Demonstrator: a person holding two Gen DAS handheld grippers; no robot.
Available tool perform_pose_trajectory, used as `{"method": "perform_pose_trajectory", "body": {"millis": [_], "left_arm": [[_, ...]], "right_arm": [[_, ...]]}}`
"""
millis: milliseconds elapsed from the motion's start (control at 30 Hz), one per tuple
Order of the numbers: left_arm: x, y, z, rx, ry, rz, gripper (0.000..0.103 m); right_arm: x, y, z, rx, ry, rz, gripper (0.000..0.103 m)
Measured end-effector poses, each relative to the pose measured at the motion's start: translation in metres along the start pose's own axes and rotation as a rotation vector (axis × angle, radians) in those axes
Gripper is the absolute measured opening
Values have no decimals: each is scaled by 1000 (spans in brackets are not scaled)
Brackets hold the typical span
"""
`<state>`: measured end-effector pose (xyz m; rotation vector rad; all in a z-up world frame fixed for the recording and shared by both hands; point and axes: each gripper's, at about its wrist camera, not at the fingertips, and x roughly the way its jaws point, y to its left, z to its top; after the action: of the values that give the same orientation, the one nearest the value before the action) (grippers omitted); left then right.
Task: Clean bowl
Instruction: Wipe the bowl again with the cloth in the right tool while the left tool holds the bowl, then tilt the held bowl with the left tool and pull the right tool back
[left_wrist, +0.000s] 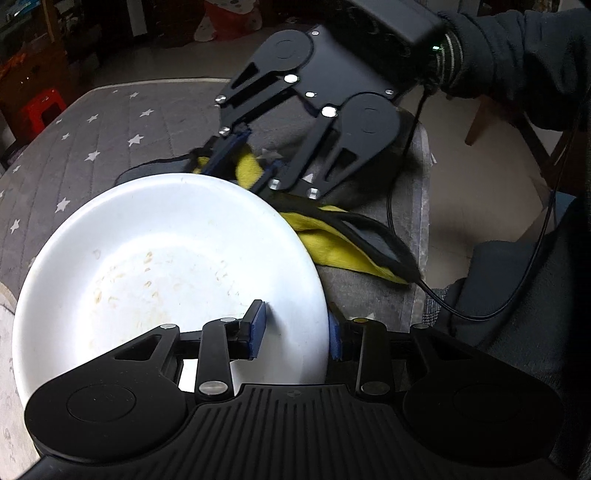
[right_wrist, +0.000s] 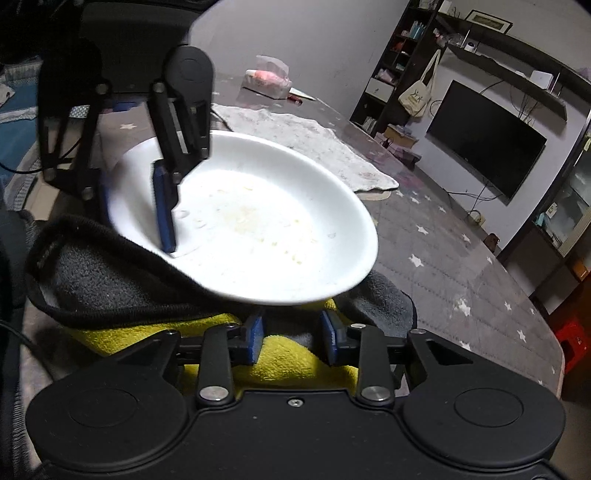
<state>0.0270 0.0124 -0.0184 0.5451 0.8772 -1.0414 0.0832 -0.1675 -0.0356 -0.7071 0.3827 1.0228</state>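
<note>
A white bowl (left_wrist: 170, 266) with yellowish smears inside is held tilted above the table; it also shows in the right wrist view (right_wrist: 258, 221). My left gripper (left_wrist: 295, 332) is shut on its rim, one blue pad inside and one outside; it shows again in the right wrist view (right_wrist: 140, 199). A yellow and grey cloth (left_wrist: 332, 240) lies on the table behind the bowl. My right gripper (right_wrist: 291, 336) has its pads on either side of a fold of the cloth (right_wrist: 288, 354); in the left wrist view it (left_wrist: 243, 166) is down on the cloth.
The table carries a grey star-patterned cover (left_wrist: 110, 129). A white rag (right_wrist: 306, 144) and a plastic bag (right_wrist: 269, 81) lie farther along it. A black cable (left_wrist: 517, 288) hangs by the table's edge. A red stool (left_wrist: 40, 110) stands on the floor.
</note>
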Motion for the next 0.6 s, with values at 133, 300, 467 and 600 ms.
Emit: {"method": "perform_pose_trajectory", "body": {"millis": [133, 300, 467, 600], "left_arm": [[-2, 5, -2, -59, -2, -11, 36], [-17, 2, -12, -137, -26, 4, 36], [-35, 2, -19, -219, -84, 29, 36], [-50, 2, -25, -281, -129, 88, 38]], "right_arm": [[8, -11, 2, 18, -7, -17, 37], [0, -18, 0, 65, -11, -16, 42], [-9, -28, -6, 155, -16, -13, 52], [-11, -41, -10, 288, -6, -23, 62]]}}
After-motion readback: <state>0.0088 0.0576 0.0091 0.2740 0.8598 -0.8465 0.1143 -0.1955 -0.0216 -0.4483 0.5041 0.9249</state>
